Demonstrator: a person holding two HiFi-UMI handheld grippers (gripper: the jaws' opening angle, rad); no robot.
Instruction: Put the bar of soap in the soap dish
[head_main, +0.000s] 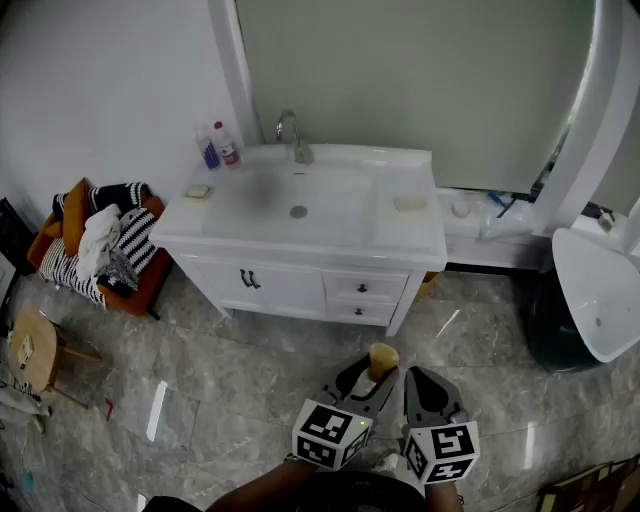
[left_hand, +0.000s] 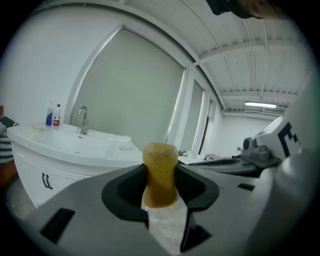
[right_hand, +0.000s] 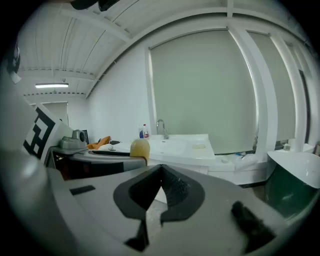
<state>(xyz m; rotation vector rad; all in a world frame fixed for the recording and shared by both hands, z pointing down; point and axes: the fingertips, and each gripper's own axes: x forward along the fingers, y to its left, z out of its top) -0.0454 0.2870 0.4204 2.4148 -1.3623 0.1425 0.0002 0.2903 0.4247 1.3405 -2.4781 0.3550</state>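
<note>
Left gripper is clamping the yellow-orange soap bar upright btw its jaws, over the marble floor and well apart from the white sink vanity. Right gripper is sitting just right of it w/ jaws closed, nothing in them. Pale dish is sitting on the counter's right side.

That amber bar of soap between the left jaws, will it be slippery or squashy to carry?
The speckled amber bar of soap looks narrowed where the jaws pinch it, so it is probably soft and may dent. Its smooth rounded surface could slip under an uneven squeeze. Tall and narrow, it would likely tip if stood on end.
</note>
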